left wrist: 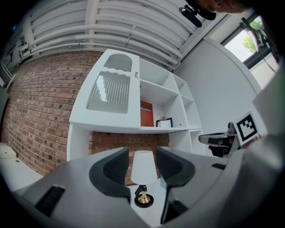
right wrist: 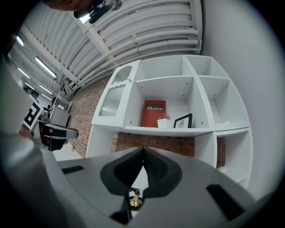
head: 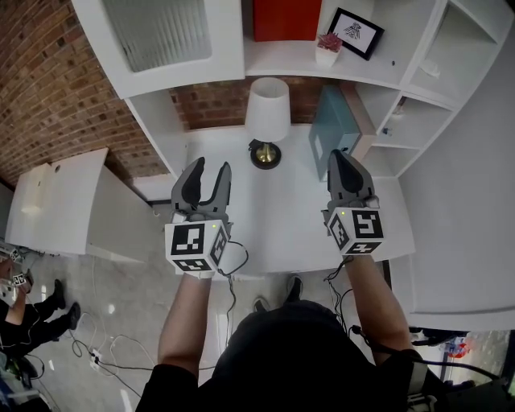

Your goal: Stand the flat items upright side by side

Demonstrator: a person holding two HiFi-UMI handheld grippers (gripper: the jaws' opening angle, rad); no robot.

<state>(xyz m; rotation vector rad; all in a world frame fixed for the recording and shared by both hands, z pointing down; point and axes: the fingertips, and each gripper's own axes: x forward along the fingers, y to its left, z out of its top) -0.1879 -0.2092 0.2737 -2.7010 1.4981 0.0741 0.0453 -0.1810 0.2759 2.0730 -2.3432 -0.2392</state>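
No hold on anything yet. Hovers level over the desk [head: 282,225] with the left gripper [head: 209,167] about half open, nothing between its jaws; only the distant lamp [head: 266,113] shows through the gap. Holds the right gripper [head: 339,157] fully closed and empty, just short of the teal book [head: 331,121], which seems to lie flat at the desk's right end against the shelf wall. Probably poised for a start: left ready to grasp, right ready to tip. Red book [head: 286,18] and frame [head: 355,32] upright on the shelf above.
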